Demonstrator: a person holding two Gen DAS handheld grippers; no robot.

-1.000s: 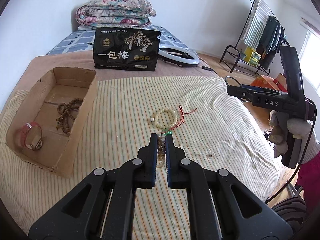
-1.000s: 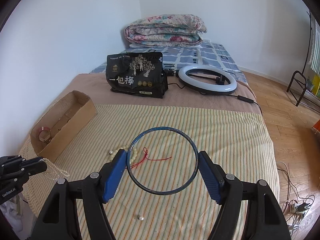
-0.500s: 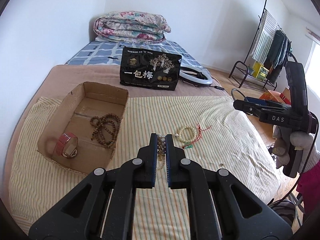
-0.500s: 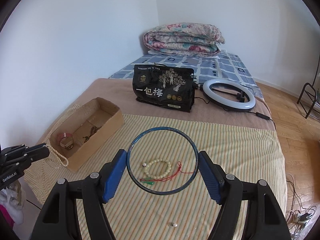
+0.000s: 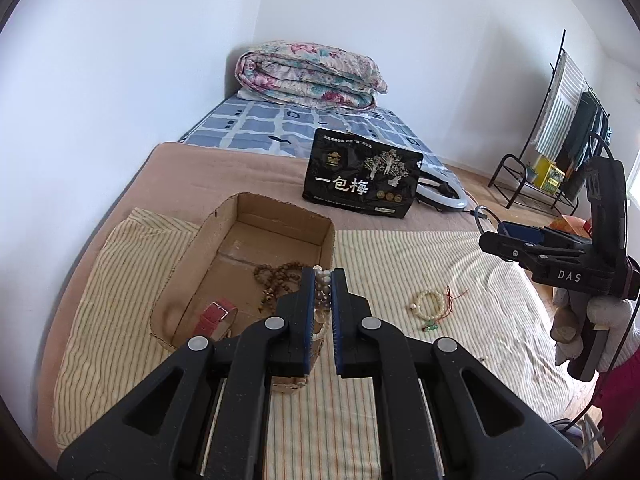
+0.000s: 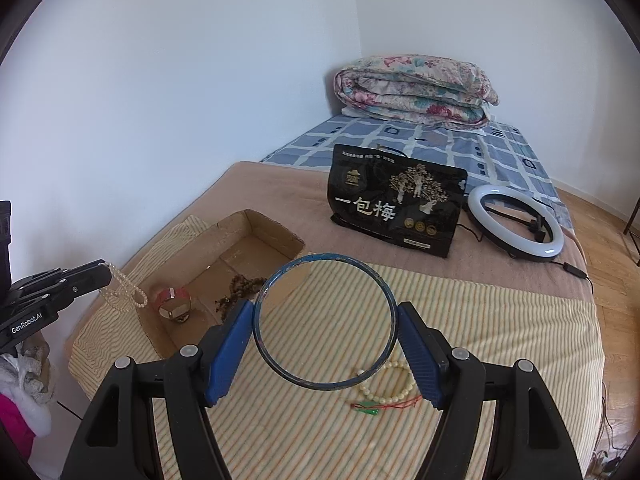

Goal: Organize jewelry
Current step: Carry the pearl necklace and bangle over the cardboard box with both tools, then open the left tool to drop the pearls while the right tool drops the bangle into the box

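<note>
Left tongs (image 5: pixel 322 280) moved over box (image 5: pixel 192 248); box holds beads (image 5: pixel 276 276), watch (image 5: pixel 218 314).

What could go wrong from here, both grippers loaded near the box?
1. The pearl strand dangles from the left gripper near the cardboard box rim; released here, it may drape over the wall or land outside.
2. The blue bangle is held only at its two sides by the right gripper; it could pivot or slip out.
3. The cream bead bracelet with red cord lies under the bangle and may snag.
</note>
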